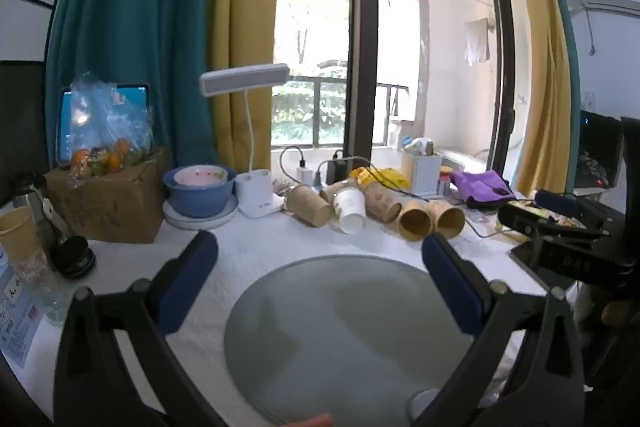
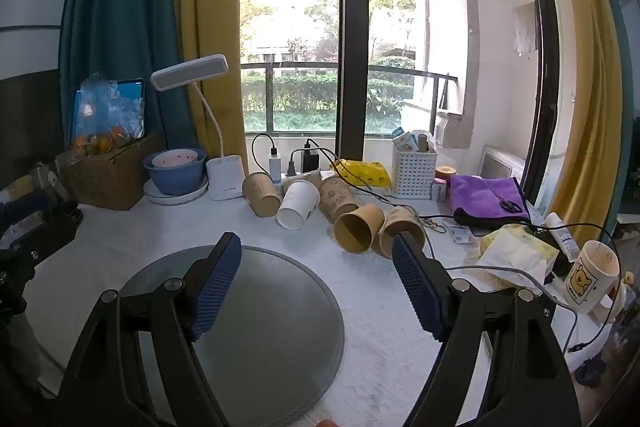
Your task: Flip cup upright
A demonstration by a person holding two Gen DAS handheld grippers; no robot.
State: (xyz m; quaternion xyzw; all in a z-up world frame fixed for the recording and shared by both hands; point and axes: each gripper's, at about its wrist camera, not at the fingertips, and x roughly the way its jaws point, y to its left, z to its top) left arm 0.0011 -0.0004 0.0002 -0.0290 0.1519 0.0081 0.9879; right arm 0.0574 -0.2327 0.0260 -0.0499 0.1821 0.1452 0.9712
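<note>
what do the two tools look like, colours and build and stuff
Both match: the left tool and right tool each have a black plastic frame with angled linkage arms joined by round silver-grey pivot bolts. Each finger ends in a flat rectangular dark blue pad with a fine ribbed texture. No cables, lettering or sleeves show on either tool from its own camera.

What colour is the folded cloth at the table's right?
Purple cloth, clearest in the right wrist view.

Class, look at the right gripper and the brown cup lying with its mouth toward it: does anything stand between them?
Nothing visible does. The open right gripper hovers over the round grey mat, and only bare white tablecloth separates it from the brown cup. Other cups lie beside and behind it.
</note>
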